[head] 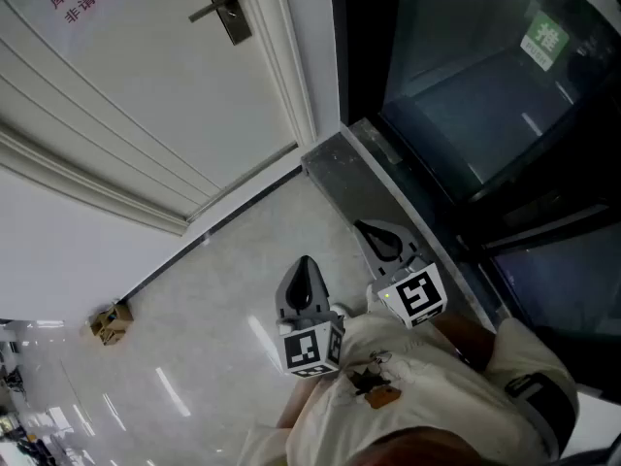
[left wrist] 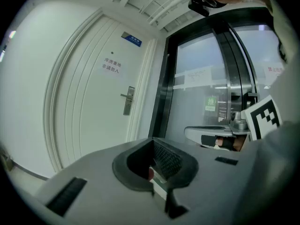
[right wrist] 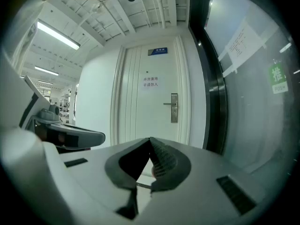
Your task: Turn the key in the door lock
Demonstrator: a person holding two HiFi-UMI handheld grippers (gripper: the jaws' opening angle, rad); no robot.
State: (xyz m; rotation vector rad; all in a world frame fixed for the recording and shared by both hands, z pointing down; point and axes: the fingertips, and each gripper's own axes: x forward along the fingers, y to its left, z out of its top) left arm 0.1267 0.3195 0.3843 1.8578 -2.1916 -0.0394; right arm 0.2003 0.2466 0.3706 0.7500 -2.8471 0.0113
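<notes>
- Left tongs (left wrist: 153, 146) closed, empty; right tongs (right wrist: 150, 142) likewise.
- Lock (right wrist: 174, 108) on door (right wrist: 150, 111) well ahead of both tongs, untouched; no key seen.
- Judged not begun; approach, key insertion and turning all outstanding.

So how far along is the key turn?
Done: nothing yet. The door is closed and the lock is well ahead, untouched; no key can be made out in it from here. In hand: left gripper and right gripper are both shut, apparently empty, held by the body. Left: approach, grip the key, turn.
</notes>
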